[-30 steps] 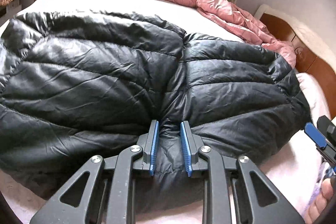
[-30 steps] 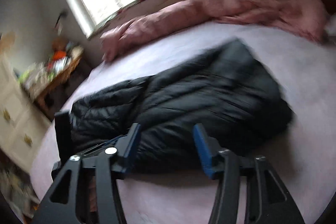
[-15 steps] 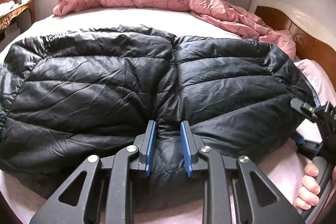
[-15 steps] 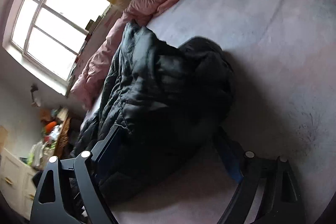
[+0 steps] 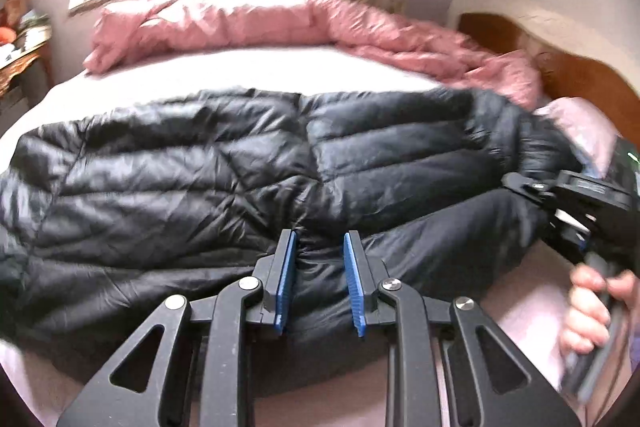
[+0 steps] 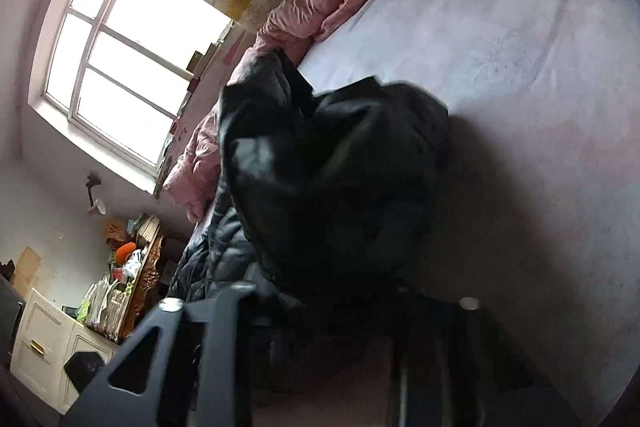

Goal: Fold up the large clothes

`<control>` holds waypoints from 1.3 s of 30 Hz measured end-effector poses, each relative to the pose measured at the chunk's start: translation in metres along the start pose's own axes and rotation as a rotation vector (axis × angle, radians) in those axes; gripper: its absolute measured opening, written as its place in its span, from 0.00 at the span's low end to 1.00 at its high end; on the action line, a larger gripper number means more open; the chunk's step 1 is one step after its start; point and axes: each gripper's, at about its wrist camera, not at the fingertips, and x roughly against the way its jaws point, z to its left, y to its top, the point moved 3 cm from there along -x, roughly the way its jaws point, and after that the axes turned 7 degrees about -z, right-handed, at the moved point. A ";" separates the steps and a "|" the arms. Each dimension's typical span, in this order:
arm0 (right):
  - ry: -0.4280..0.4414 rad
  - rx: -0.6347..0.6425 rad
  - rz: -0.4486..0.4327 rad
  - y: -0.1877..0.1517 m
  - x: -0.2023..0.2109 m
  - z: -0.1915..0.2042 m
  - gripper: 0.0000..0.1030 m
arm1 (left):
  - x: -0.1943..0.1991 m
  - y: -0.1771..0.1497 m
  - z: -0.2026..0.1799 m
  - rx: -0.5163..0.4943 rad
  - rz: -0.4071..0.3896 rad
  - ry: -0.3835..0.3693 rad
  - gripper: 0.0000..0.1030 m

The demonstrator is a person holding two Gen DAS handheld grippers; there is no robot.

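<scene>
Nearest the left wrist camera, at six o'clock, the left gripper (image 5: 320, 279) is clenched on a bunched ridge of the black puffer jacket (image 5: 224, 179) at its near hem — both blue pads press into the fabric. The jacket lies spread wide across the pale bed sheet (image 5: 248, 67), filling the middle of this view from nine to three o'clock.

At three to four o'clock in the same view the right gripper (image 5: 536, 189) meets the jacket's right-hand end, held by a hand (image 5: 592, 307). Its jaws have just been closing. In the right wrist view the jacket (image 6: 340, 179) rises directly ahead and dark cloth covers the place between the fingers, so it looks gripped there, though the pads themselves are lost in shadow and blur.

The jacket looks light, soft and springy, with a smooth shiny shell that could slide out of a shallow pinch; a deep bite on a hem or seam ridge should hold better than a quilted panel. Trapped air will likely make each fold puff open unless it is pressed flat.

Farther off, at twelve o'clock, a pink quilt (image 5: 280, 23) lies heaped along the far side of the bed, a wooden headboard (image 5: 580, 83) at two o'clock, a bright window (image 6: 124, 59) beyond.
</scene>
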 end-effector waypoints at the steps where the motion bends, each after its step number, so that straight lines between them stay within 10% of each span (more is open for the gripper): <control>1: -0.036 0.057 -0.006 0.008 0.002 0.005 0.22 | 0.008 0.005 -0.001 0.002 -0.027 -0.037 0.17; 7: -0.194 0.257 -0.157 0.083 0.057 0.010 0.20 | 0.086 0.051 0.038 0.052 -0.346 0.076 0.35; 12: -0.448 0.434 -0.366 0.127 0.110 -0.003 0.20 | 0.046 0.045 0.082 0.253 -0.137 0.003 0.59; 17: -0.385 0.399 -0.401 0.126 0.121 0.002 0.20 | 0.005 0.021 0.073 0.341 0.088 -0.213 0.65; 19: -0.392 0.428 -0.414 0.119 0.124 0.012 0.20 | 0.003 0.016 0.062 0.282 0.113 -0.190 0.66; 21: -0.366 0.470 -0.434 0.112 0.126 0.032 0.20 | -0.001 0.011 0.050 0.205 0.126 -0.112 0.63; 25: -0.279 0.555 -0.458 0.085 0.132 0.074 0.20 | -0.006 0.002 0.038 0.206 0.153 -0.171 0.14; 30: -0.146 0.631 -0.414 0.035 0.127 0.128 0.20 | 0.002 0.012 0.036 0.171 0.092 -0.169 0.09; 34: 0.061 0.582 -0.185 -0.013 0.099 0.155 0.20 | 0.000 0.011 0.041 0.183 0.105 -0.171 0.09; 39: 0.046 0.683 -0.072 -0.078 0.062 0.173 0.20 | 0.014 0.018 0.057 0.209 0.061 -0.168 0.13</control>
